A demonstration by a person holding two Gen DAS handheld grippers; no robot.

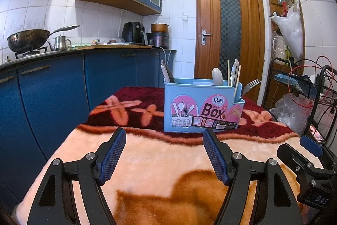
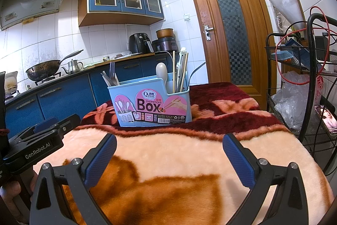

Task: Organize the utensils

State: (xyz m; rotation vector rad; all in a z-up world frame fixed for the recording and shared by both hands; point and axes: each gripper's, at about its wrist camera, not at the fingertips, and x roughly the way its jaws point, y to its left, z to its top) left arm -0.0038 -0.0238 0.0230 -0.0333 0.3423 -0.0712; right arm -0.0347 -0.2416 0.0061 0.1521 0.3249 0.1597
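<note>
Both grippers hover with jaws wide apart and empty over a blanket-covered table in a kitchen.

The left gripper (image 1: 164, 136) and right gripper (image 2: 169, 141) sit side by side above the peach fleece blanket (image 1: 160, 155). Beyond them, on the blanket's dark red band, stands the blue utensil box (image 2: 151, 102), holding spoon, chopsticks and forks. Behind it are blue cabinets (image 1: 52, 85), a wok (image 1: 27, 39) on the stove, white tiled walls and a wooden door (image 2: 227, 28); a black wire rack (image 2: 305, 69) stands on the right.
</note>
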